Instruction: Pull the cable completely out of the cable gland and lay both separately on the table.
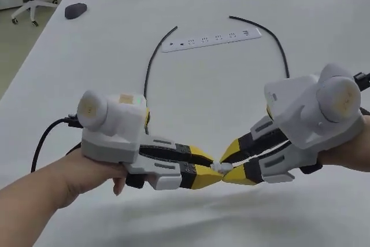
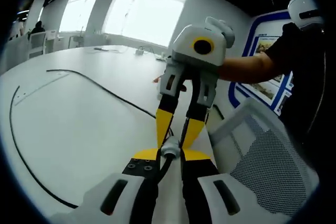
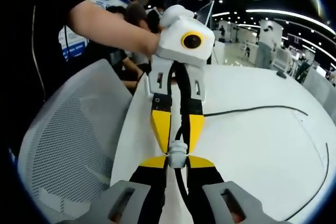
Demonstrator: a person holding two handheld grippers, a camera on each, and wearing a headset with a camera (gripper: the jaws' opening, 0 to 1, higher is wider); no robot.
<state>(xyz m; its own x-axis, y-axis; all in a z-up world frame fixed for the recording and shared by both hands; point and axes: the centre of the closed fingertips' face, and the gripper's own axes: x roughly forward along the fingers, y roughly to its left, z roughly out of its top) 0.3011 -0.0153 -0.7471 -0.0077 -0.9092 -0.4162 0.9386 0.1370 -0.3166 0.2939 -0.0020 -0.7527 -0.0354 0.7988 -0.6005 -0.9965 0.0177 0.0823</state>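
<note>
White table (image 1: 115,56) bearing a power strip (image 1: 211,39); left tongs (image 1: 213,169) and right tongs (image 1: 226,168) are clenched on the gland (image 1: 218,166). Windows (image 2: 142,9) are seen in the left gripper view.

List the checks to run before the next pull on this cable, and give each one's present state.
1. Left gripper shut on the gland: ok.
2. Right gripper grips the cable, not the gland: cannot tell; its tips meet at the gland.
3. Cable out of the gland: not ok; in both gripper views it seems to run on from both sides.
4. Cable's slack free to follow: ok; it lies loose on the table around the power strip.
5. Bare table to lay both apart: ok.
</note>
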